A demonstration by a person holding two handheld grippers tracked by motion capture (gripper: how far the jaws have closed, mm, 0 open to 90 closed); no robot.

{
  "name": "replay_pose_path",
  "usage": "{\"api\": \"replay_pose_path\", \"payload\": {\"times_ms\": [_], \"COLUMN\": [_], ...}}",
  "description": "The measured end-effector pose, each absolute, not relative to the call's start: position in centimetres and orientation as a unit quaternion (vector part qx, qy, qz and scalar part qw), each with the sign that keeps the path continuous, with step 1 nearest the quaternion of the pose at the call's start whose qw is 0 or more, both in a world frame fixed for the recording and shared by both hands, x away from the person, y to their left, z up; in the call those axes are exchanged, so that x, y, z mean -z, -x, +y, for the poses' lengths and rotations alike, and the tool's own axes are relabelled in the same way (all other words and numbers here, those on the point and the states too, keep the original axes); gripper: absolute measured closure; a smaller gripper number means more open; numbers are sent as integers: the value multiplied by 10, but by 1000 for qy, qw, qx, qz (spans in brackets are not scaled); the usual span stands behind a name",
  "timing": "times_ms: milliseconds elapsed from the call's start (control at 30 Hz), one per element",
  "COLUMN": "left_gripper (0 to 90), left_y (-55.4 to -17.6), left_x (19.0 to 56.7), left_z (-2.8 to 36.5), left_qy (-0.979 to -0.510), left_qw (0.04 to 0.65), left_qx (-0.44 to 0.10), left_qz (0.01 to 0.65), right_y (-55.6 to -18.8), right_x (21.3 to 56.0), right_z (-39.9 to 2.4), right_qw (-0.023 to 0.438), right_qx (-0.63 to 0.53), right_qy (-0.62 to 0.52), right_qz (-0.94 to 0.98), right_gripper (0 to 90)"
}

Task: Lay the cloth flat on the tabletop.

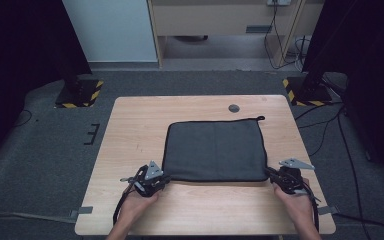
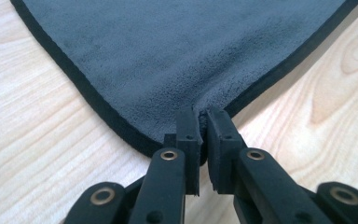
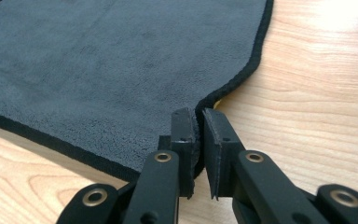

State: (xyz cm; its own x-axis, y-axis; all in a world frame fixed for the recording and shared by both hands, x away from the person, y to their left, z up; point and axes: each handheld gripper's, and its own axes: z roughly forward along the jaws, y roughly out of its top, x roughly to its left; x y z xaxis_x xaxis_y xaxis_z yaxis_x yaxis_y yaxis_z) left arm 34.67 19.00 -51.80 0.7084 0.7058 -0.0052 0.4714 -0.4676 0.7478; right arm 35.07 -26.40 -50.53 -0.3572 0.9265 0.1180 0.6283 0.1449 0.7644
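A dark grey cloth (image 1: 215,150) with black edging lies spread flat on the wooden worktop (image 1: 140,125), roughly midway between its left and right edges and somewhat toward the near edge. A small hanging loop (image 1: 260,118) projects from the cloth's far right corner. A round grey cap (image 1: 234,108) sits in the worktop beyond the cloth's far edge, apart from it.

The left gripper (image 1: 166,177) is at the cloth's near left corner. In the left gripper view, its fingers (image 2: 188,128) are clamped together on that corner: the cloth (image 2: 168,51) puckers where the black hem is pinched between the pads, and the rest fans out flat beyond them.

The right gripper (image 1: 271,173) is at the cloth's near right corner. In the right gripper view, its fingers (image 3: 184,128) are closed on the hemmed corner, with the cloth (image 3: 112,70) lifted slightly off the wood just at the pinch and lying flat farther off.

Both held corners lie near the worktop's near edge; the two far corners rest untouched on the worktop.
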Motion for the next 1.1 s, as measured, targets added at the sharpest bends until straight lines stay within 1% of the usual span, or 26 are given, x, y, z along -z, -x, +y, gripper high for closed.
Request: {"api": "replay_pose_path", "payload": {"times_ms": [167, 300, 467, 667, 1100], "left_gripper": [841, 841, 840, 840, 839], "left_y": [-342, -336, -328, -315, -302], "left_x": [518, 517, 514, 514, 513], "left_z": [194, 190, 190, 186, 187], "left_qy": [-846, -851, -851, -860, -858], "left_qw": [383, 383, 387, 379, 384], "left_qx": [-145, -139, -136, -136, -133], "left_qz": [341, 332, 328, 315, 316], "right_y": [-344, -338, -329, -321, -304], "right_x": [504, 507, 511, 507, 504], "right_z": [-263, -268, -272, -275, -279], "right_qw": [195, 193, 185, 185, 169], "right_qx": [-383, -378, -374, -378, -384], "right_qy": [-526, -528, -532, -532, -536], "right_qz": [734, 736, 737, 735, 732], "right_gripper": [826, 826, 821, 820, 810]}}
